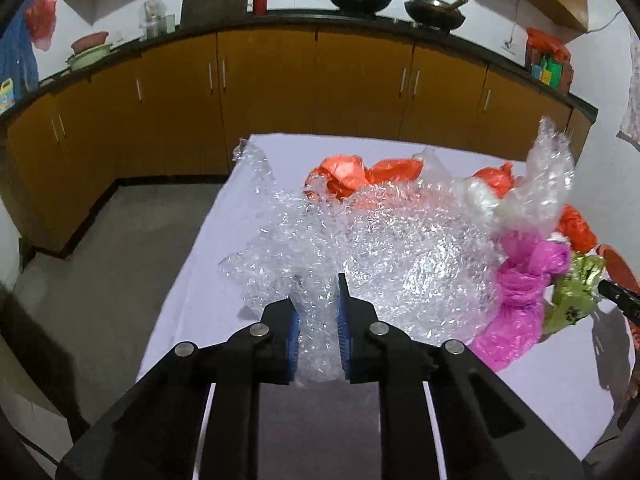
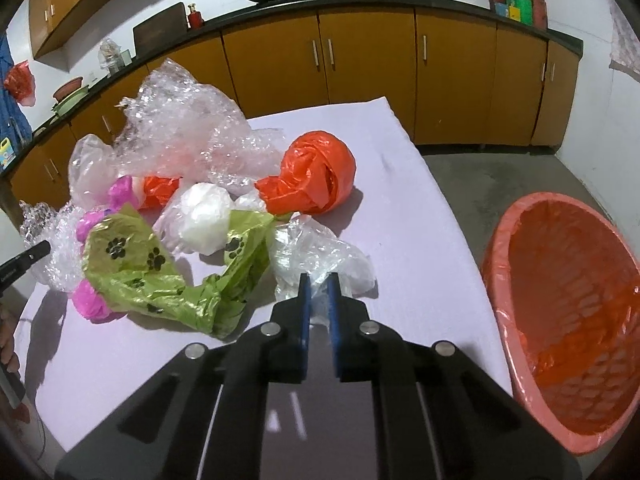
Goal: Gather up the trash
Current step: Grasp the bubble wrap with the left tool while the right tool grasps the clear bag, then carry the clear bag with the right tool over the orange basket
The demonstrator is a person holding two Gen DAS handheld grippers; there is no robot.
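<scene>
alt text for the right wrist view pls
The right tool is shut on a clear plastic bag on a lilac table, amid green, orange, white and pink bags. A pink bin stands to the right.

Bubble wrap (image 1: 360,248) hides most of the orange bags (image 1: 340,174) behind it, w/ only their tops showing. Bin (image 2: 568,320) is cut off by right & bottom edge of right view. Other tool (image 2: 24,260) shows only its tip at left edge. Left tool's pads (image 1: 343,320) partly buried in wrap. Hand (image 2: 8,344) at left edge mostly out of frame, blurred.
</scene>
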